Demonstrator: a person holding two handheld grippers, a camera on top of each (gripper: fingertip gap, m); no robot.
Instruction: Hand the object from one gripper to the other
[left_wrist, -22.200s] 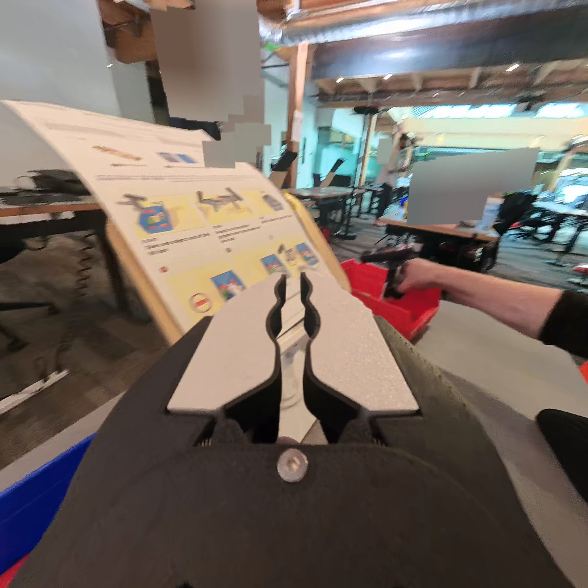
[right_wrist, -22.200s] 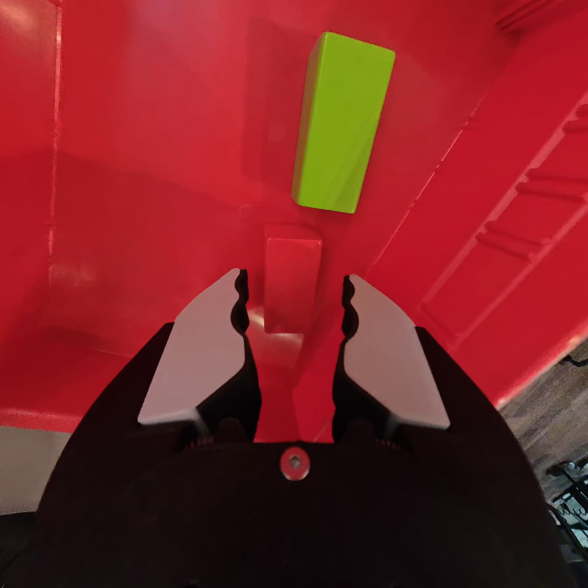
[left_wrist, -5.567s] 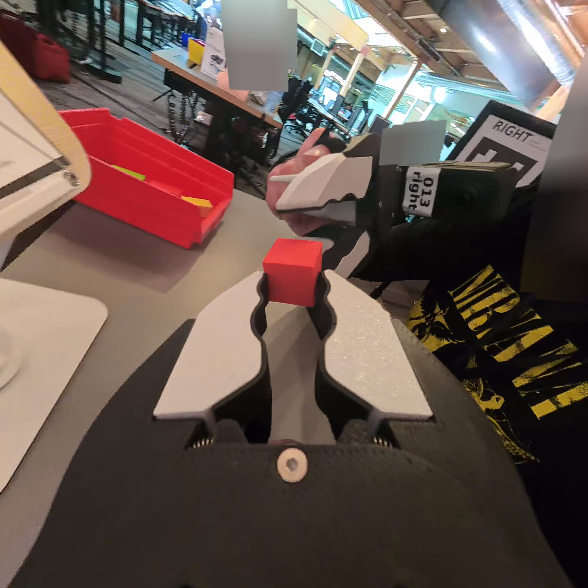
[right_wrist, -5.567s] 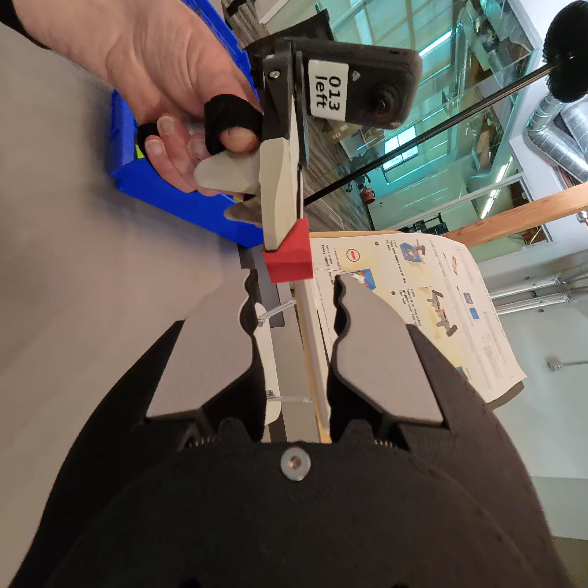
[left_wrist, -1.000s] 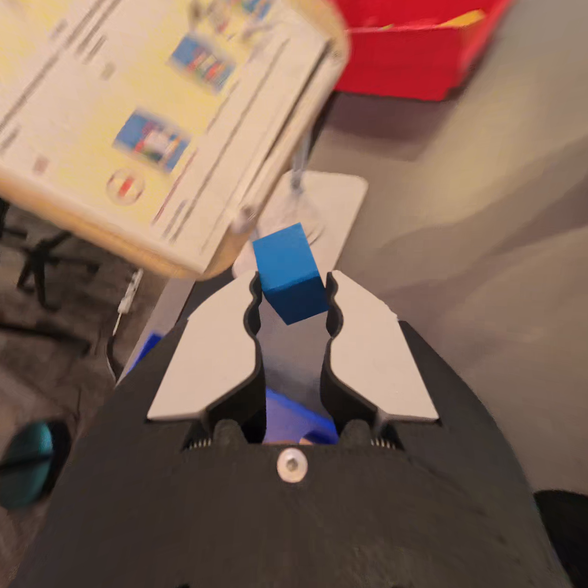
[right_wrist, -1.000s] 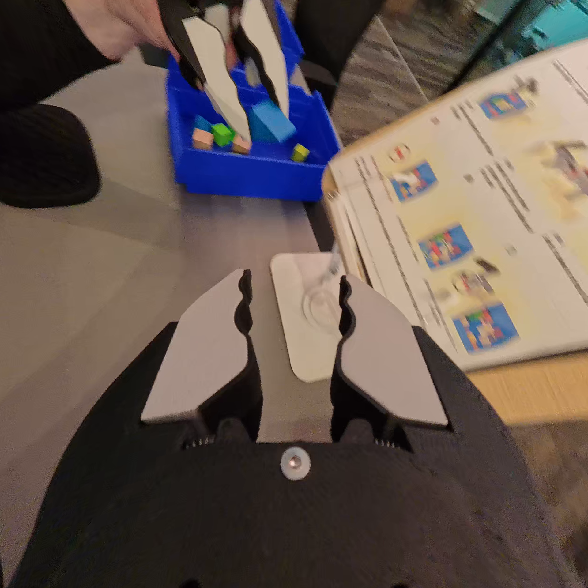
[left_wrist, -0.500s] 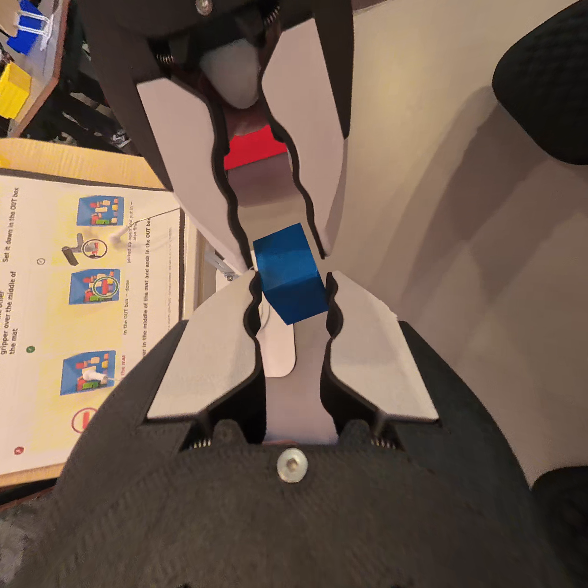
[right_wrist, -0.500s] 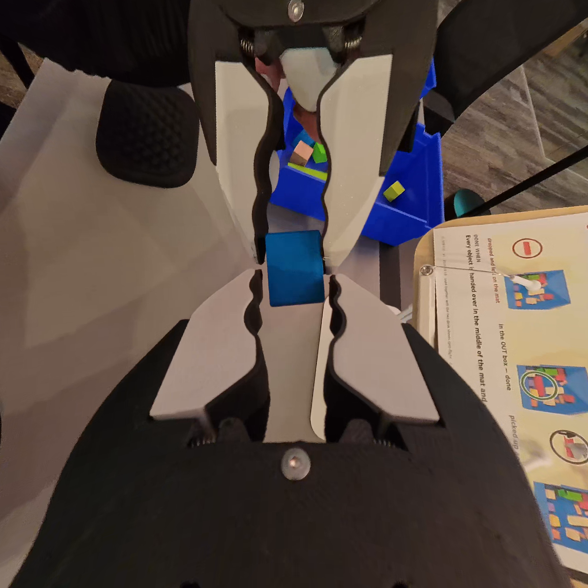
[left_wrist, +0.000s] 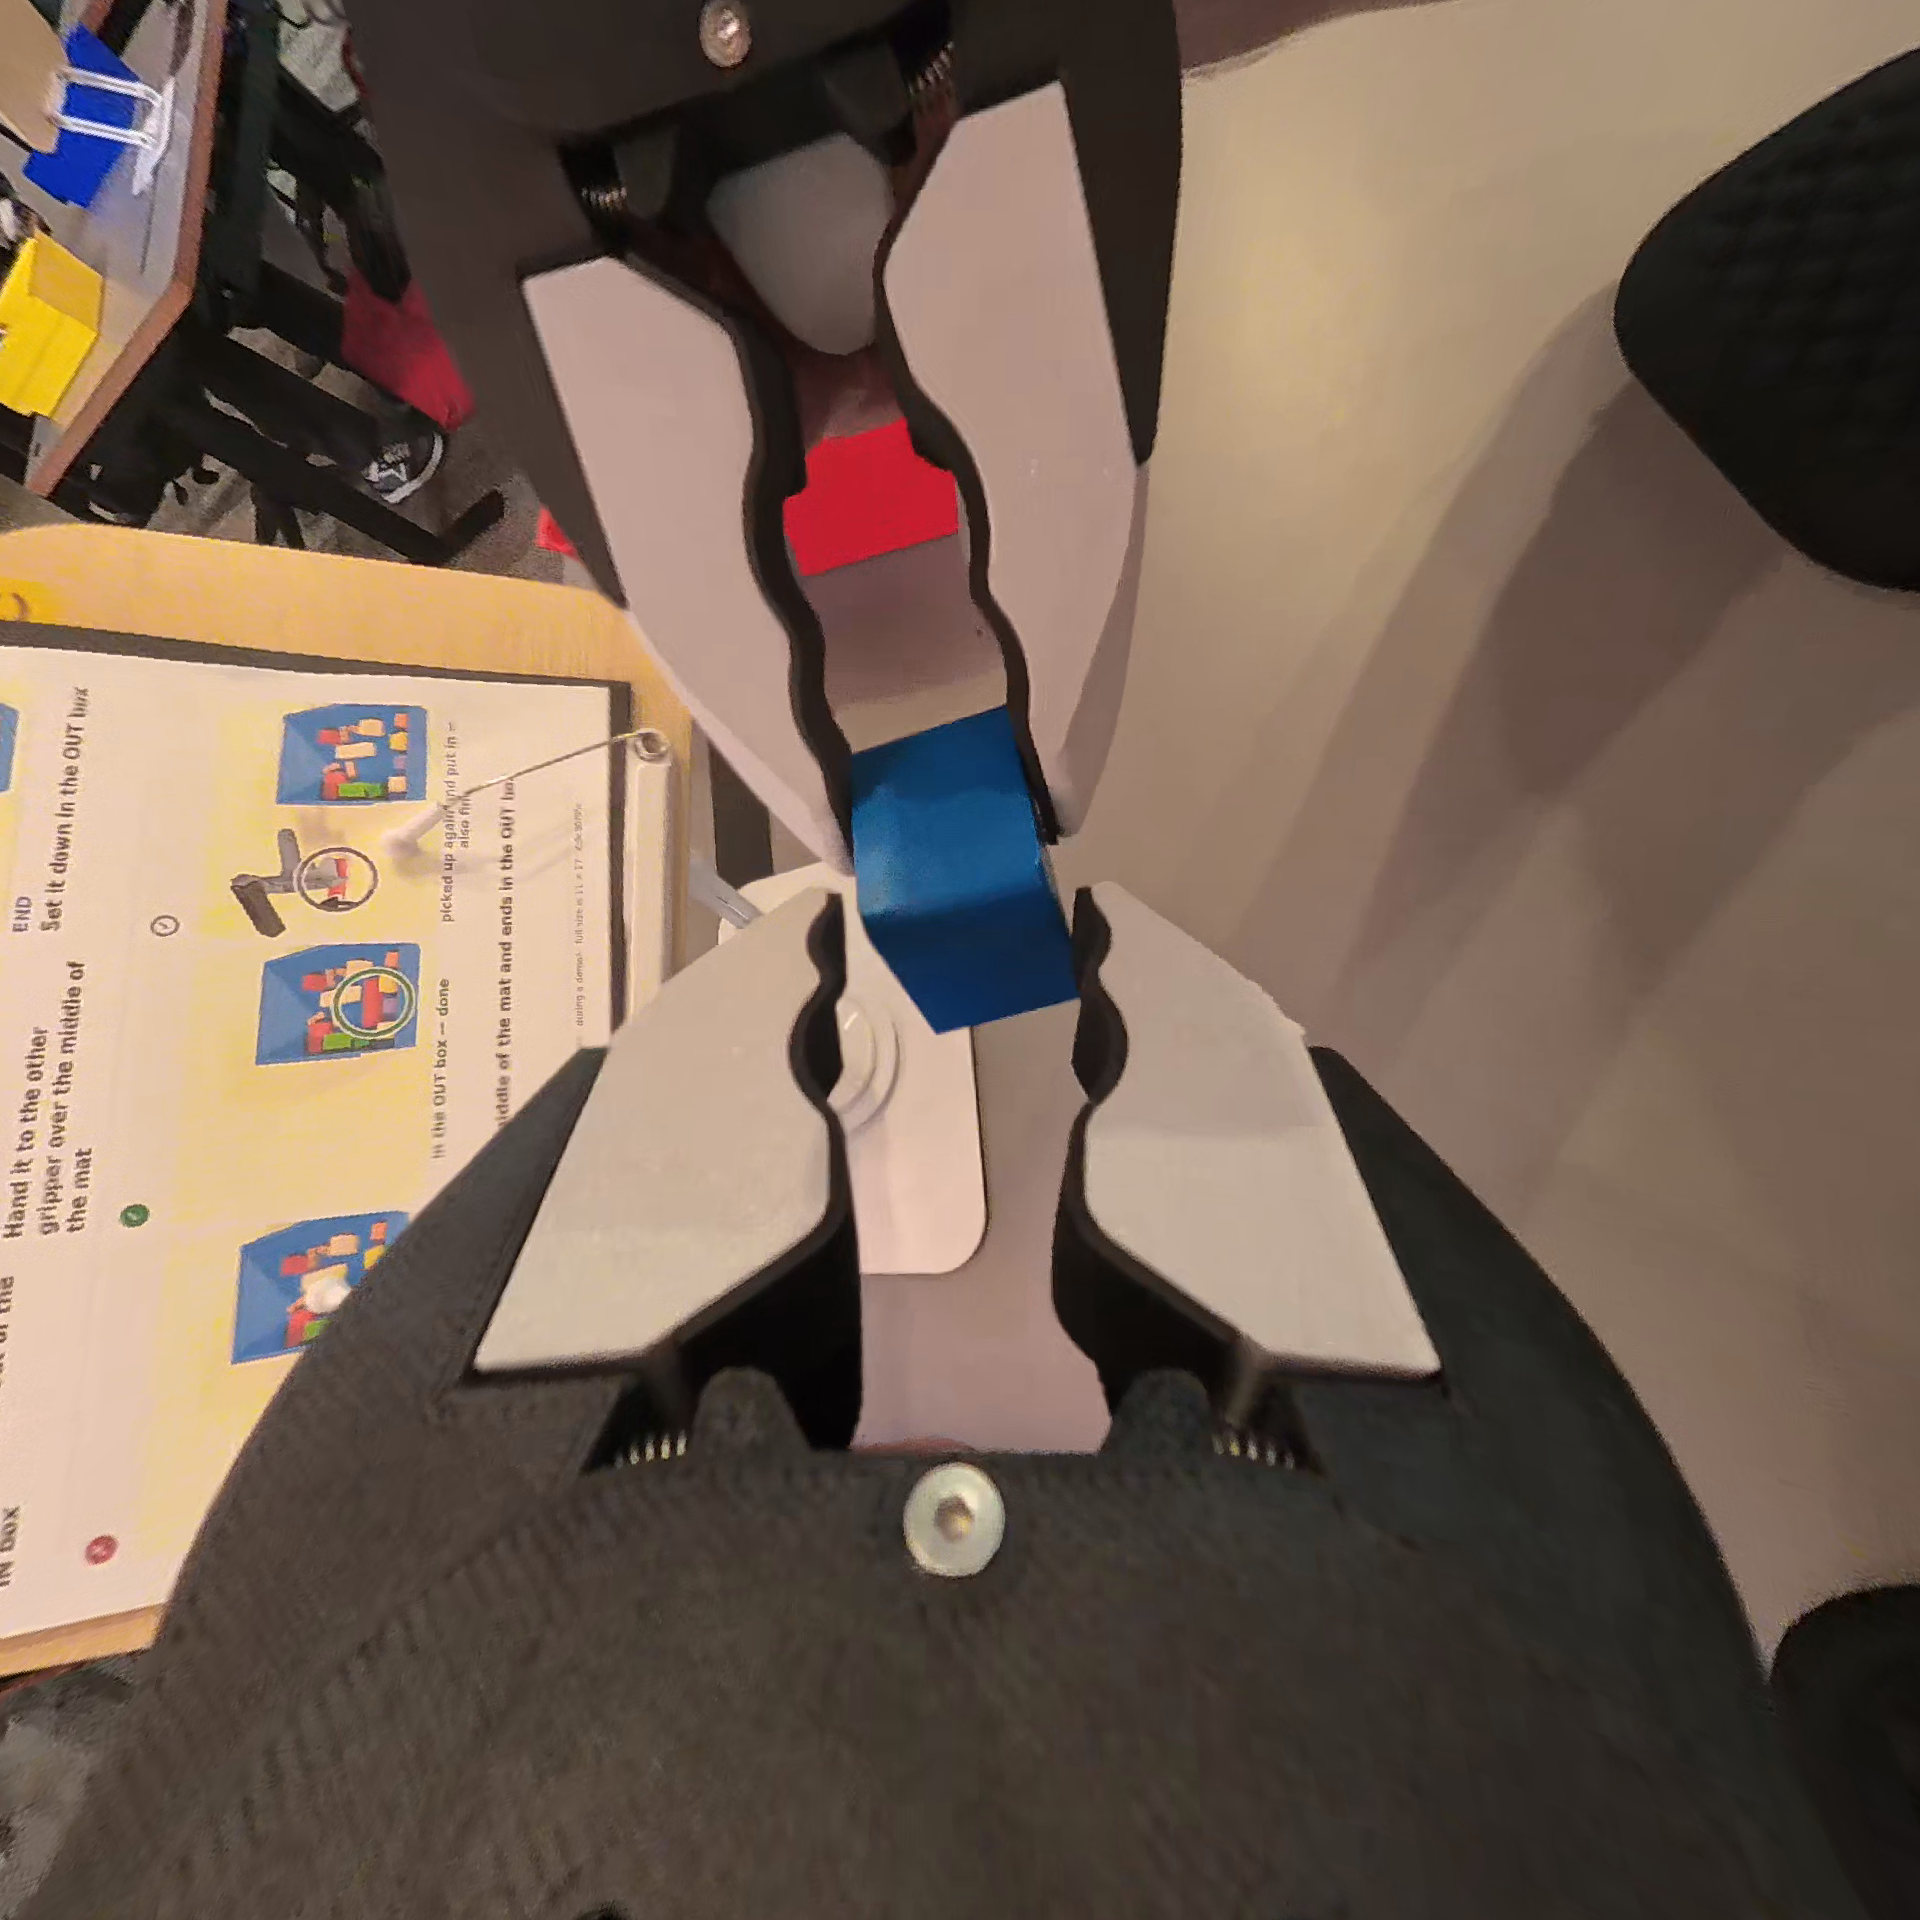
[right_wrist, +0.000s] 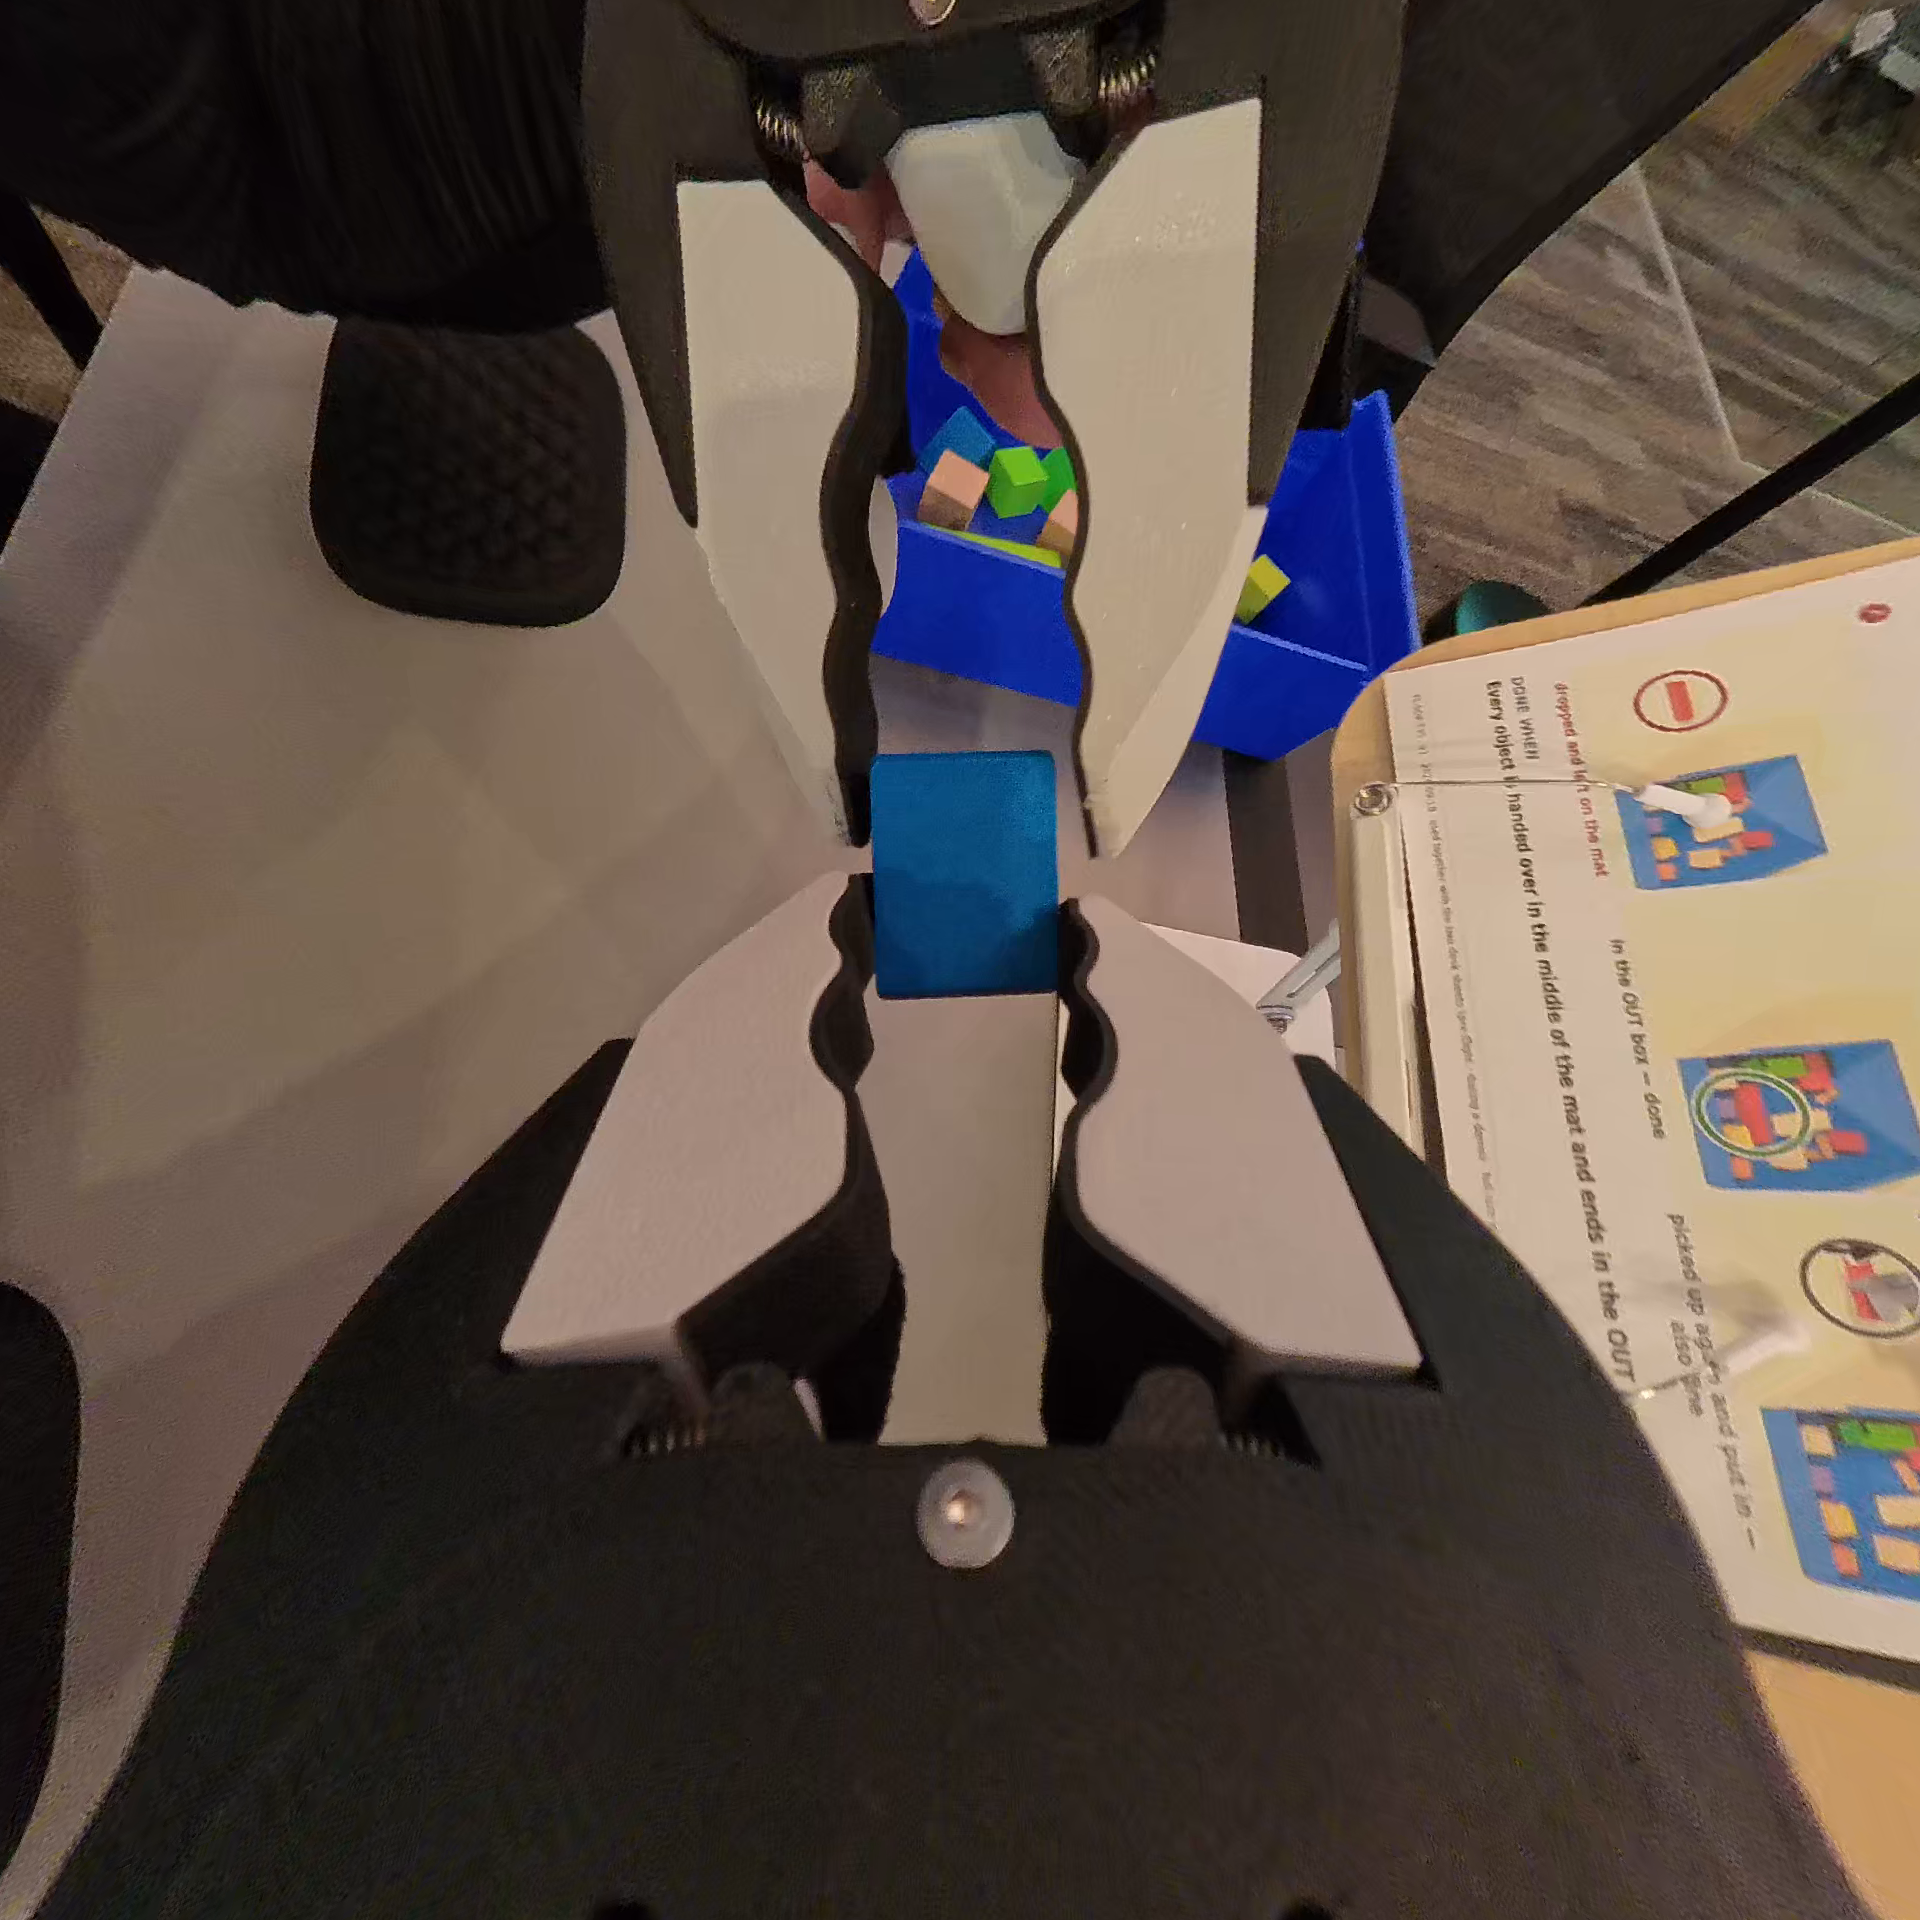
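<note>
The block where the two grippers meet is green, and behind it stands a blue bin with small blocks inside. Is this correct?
Not fully. The block is blue, not green. The right wrist view shows it plainly, with the right gripper pressing on both its sides. The rest holds: the blue bin stands behind it, with small blocks inside.
</note>
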